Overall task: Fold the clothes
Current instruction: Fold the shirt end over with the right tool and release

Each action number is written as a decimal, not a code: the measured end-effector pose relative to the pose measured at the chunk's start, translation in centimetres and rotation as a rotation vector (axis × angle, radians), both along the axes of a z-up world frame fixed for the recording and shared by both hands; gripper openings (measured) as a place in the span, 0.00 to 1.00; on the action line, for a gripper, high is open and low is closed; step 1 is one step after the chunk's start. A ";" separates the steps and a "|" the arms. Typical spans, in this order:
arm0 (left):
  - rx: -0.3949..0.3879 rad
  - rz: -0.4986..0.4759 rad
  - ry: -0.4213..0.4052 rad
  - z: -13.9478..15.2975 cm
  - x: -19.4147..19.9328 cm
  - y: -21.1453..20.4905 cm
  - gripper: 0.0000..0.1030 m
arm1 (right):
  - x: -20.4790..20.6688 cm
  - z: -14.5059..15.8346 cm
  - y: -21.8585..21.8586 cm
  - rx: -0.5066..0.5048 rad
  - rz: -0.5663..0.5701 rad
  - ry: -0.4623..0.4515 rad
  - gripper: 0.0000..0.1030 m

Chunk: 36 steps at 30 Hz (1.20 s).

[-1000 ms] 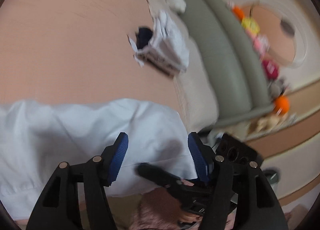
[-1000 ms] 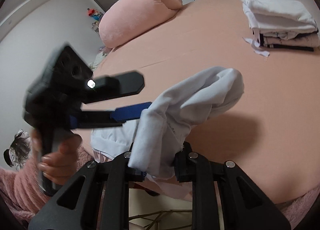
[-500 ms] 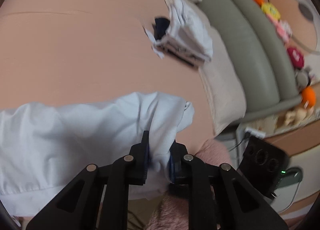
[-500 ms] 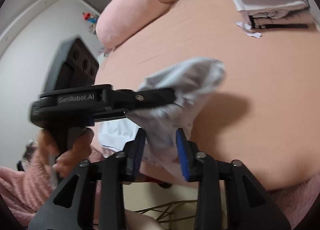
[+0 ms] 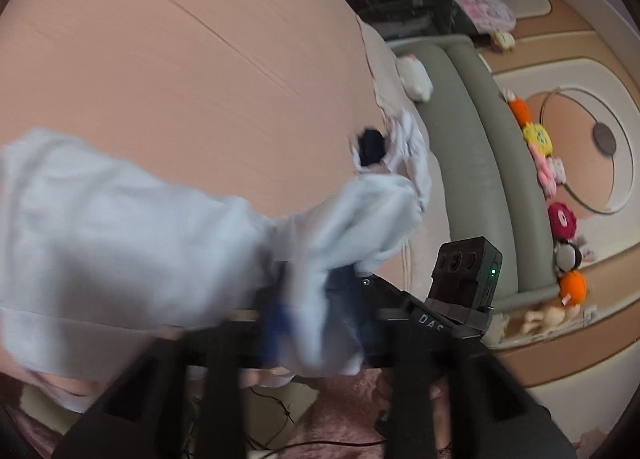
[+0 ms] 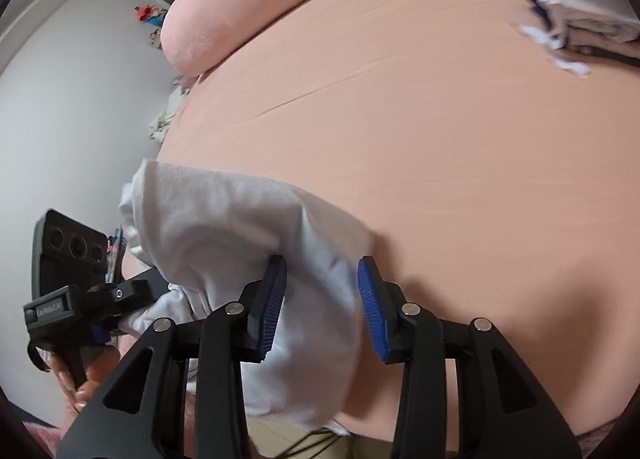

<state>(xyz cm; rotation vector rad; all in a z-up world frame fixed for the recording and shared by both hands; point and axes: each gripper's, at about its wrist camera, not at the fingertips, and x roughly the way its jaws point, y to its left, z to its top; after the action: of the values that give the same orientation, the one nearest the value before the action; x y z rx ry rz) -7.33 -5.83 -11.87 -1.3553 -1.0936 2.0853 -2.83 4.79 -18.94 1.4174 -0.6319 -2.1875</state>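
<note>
Garment: the pale blue garment (image 6: pixel 224 227) lies bunched at the near edge of the peach bed sheet (image 6: pixel 440 131), part of it hanging over the edge.
Your left gripper (image 5: pixel 316 323): blurred in its own view, but its jaws look closed on a fold of the cloth.
Your right gripper (image 6: pixel 322 307): jaws spread apart; the cloth hangs loose between the blue pads (image 6: pixel 370 307), not pinched.
Folded stack (image 6: pixel 580 15): far corner of the bed, well apart.
Pink bolster (image 6: pixel 240 7): at the bed's far left.
</note>
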 end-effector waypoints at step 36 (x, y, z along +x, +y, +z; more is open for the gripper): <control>-0.363 0.158 -0.079 -2.2 2.5 -11.2 0.68 | -6.5 0.4 -5.3 0.050 0.005 -0.052 0.62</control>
<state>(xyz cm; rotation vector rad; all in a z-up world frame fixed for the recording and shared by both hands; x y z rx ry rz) -4.85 -17.02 -14.07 -1.5710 -0.9073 2.4557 -9.33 -0.54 -18.59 1.5043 -0.5942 -2.1828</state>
